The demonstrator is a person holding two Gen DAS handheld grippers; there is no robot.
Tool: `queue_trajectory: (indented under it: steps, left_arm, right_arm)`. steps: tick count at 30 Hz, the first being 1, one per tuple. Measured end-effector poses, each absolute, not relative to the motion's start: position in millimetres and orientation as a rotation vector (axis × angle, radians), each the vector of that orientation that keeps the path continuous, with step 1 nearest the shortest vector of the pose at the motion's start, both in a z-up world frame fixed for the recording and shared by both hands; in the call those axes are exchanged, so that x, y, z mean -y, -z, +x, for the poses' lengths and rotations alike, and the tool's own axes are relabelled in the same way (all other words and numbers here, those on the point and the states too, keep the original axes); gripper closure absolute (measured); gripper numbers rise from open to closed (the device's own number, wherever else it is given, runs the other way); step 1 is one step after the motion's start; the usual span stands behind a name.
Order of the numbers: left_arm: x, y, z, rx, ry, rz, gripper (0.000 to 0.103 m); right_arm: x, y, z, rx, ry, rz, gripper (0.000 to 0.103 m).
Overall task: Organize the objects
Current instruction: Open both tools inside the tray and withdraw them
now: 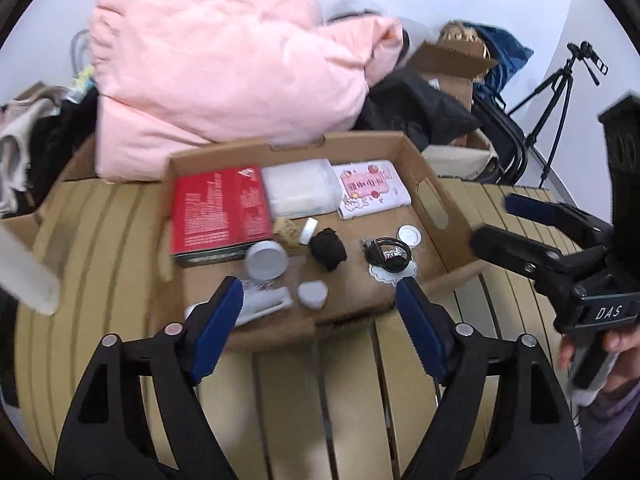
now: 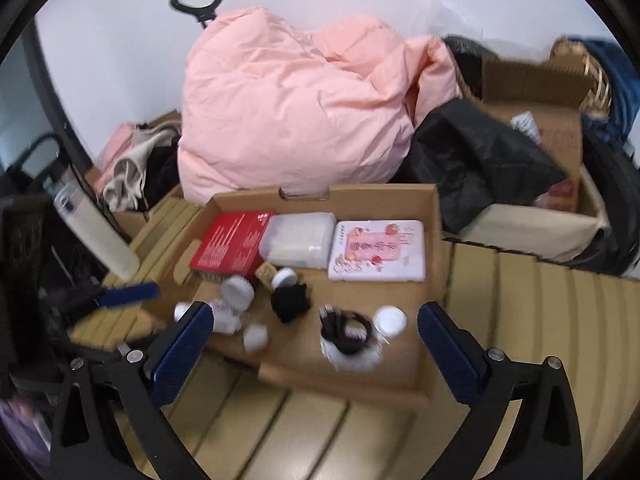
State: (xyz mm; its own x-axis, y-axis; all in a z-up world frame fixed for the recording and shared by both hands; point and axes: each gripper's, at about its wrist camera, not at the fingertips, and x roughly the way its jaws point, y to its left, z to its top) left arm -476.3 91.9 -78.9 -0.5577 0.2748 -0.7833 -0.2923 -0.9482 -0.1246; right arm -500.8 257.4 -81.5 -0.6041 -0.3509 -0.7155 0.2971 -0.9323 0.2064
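Nearest, left gripper (image 1: 318,298) and right gripper (image 2: 316,320) both spread wide, gripping nothing. Beyond, open cardboard box (image 2: 434,216) on slatted table (image 2: 540,300): black cable (image 2: 344,326) near, red box (image 2: 232,246) far left. Farthest, pink duvet (image 2: 292,112).

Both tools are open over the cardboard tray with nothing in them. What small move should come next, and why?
Probably ease the right tool down toward the coiled black cable. It lies loose at the near end of the cardboard tray, roughly between that tool's spread fingers, while the red box, clear container and pink packet already sit in a row at the back.
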Motion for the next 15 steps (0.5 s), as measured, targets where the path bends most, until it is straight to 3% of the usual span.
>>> queue_trajectory:
  steps: [5,10,15]
  left_arm:
    - [-55.0,35.4,-416.4,-0.047,-2.664,-1.194,0.014]
    - [-31.8,-6.8,-340.5,-0.048,-2.752,-1.139,0.013]
    - [-18.6,-47.3,-246.3,-0.048,-2.799,-0.983,0.000]
  right_arm:
    - [-270.1,50.7,-440.1,-0.090,2.567,1.157,0.000]
    - [-273.7,30.0,-358.8,-0.229,2.558,1.146,0.000]
    - [-268.2,-0.6,-264.8,-0.179,2.535,1.039,0.000]
